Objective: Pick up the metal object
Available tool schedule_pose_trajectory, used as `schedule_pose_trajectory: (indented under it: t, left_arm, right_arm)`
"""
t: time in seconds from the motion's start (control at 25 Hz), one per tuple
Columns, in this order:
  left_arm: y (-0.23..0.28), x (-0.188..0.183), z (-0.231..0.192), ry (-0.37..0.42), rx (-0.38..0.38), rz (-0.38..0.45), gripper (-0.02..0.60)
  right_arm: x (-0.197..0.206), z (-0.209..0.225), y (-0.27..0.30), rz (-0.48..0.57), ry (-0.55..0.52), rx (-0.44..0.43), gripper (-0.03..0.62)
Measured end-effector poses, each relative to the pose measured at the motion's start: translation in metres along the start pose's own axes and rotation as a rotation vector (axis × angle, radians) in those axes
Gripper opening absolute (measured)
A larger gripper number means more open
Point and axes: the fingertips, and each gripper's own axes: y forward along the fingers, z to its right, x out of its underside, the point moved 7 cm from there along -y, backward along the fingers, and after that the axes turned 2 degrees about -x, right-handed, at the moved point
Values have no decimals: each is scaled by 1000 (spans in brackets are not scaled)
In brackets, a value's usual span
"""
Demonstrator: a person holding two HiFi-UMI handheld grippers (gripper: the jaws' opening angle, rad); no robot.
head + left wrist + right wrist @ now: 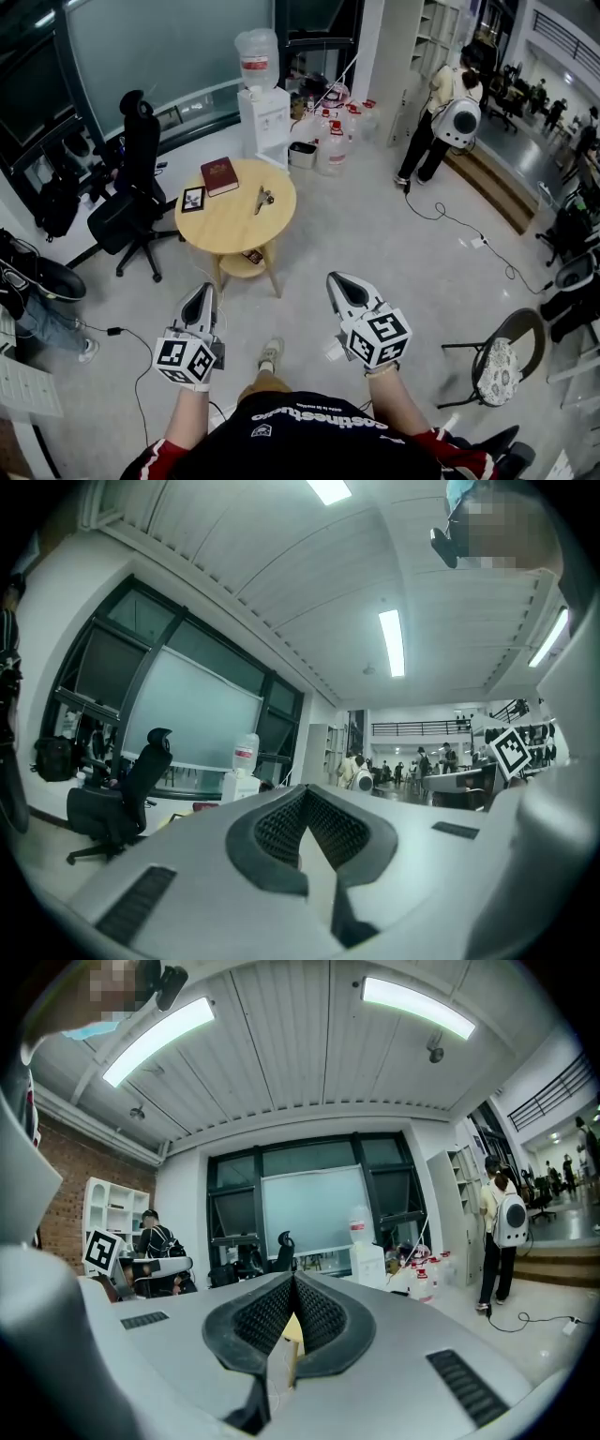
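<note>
The metal object (263,199) is small and silvery and lies on the right part of a round wooden table (225,228) a few steps ahead in the head view. Both grippers hang low in front of me, well short of the table and pointing toward it. My left gripper (204,287) is shut with nothing in it, and its closed tips (307,789) hide the table in the left gripper view. My right gripper (336,277) is shut and empty too. In the right gripper view a sliver of the table's wood shows behind its closed tips (293,1279).
A red book (219,175) and a small framed card (192,199) also lie on the table. A black office chair (131,202) stands to its left and a water dispenser (262,112) with jugs (333,136) behind it. A person with a white backpack (459,120) stands far right, and a round-seat chair (499,361) near right.
</note>
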Motion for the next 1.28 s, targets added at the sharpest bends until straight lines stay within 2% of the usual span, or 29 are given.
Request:
schedule_pose_trajectory:
  t: [0.2,0.44,1.28]
  left_arm:
    - [16,5,-13,-12,-10,-7,17]
    - [53,-5,-18,-15,13,4,17]
    - [245,-56,-77,-15,165,29,17]
  right_arm:
    - [2,10,19,-16,5,5,28]
    - [-13,31,34,-16,4,32,29]
    - [-85,115,151,29,5,165,28]
